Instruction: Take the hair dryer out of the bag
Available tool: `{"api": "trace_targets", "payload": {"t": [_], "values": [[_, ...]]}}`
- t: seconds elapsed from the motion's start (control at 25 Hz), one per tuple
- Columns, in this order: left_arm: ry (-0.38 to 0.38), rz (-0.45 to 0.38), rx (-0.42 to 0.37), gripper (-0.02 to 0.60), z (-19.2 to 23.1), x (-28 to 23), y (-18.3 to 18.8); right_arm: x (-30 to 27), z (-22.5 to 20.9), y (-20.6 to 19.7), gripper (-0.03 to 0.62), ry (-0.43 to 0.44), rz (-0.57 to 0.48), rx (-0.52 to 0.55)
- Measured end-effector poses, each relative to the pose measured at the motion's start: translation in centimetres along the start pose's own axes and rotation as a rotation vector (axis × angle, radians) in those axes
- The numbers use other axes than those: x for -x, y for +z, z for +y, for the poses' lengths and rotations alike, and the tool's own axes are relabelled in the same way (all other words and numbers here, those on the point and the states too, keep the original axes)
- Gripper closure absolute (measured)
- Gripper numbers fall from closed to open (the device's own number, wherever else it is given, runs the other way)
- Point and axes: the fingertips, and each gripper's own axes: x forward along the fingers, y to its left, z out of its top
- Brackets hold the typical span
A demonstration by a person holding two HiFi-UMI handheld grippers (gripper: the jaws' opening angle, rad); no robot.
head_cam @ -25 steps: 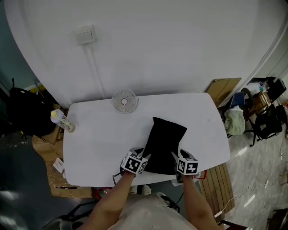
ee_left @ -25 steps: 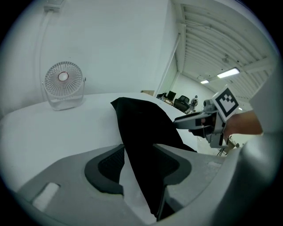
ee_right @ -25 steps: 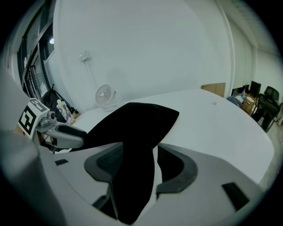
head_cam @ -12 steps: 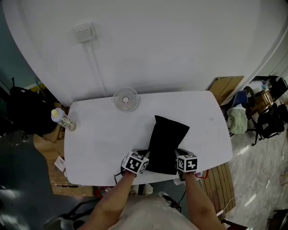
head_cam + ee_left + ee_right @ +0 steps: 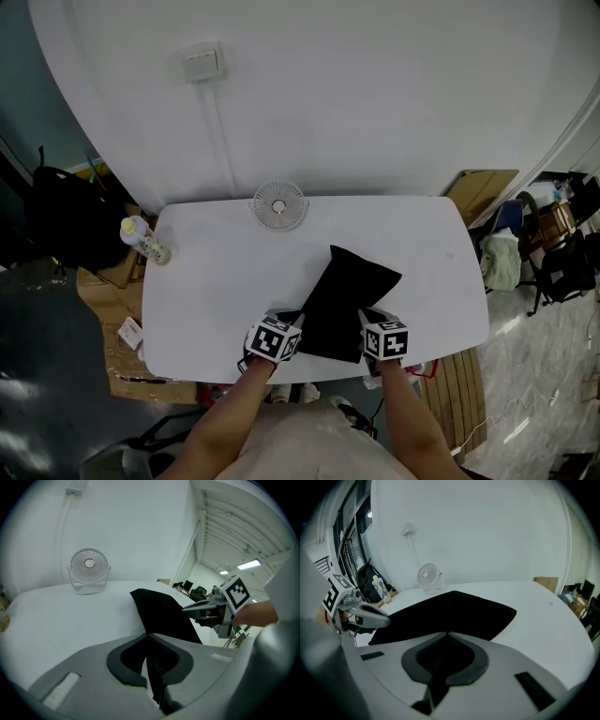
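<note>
A black cloth bag lies flat on the white table, its near end at the front edge. My left gripper is shut on the bag's near left corner, and a strip of black cloth runs between its closed jaws. At the near right corner my right gripper is shut too, with dark fabric caught between its jaws. From each gripper view the other gripper shows across the bag. No hair dryer is visible; the bag hides whatever is inside.
A small white desk fan stands at the table's back edge by the wall. A bottle sits at the back left corner. Boxes and a dark backpack lie on the floor to the left, chairs and clutter to the right.
Both grippers have closed on the bag's near corners and shifted slightly. The bag now lies more slanted, its far end swung to the right.
</note>
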Motion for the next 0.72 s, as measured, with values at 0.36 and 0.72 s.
{"api": "trace_targets", "payload": {"t": [0.36,0.72], "values": [[0.094,-0.007,0.079,0.566,5.3,6.1,-2.8,-1.2,8.4,1.3,0.572,0.156,-0.006,0.079],[0.119,0.029,0.154,0.565,8.4,11.6,-7.2,-2.0,15.9,-1.7,0.572,0.285,0.06,0.101]]}}
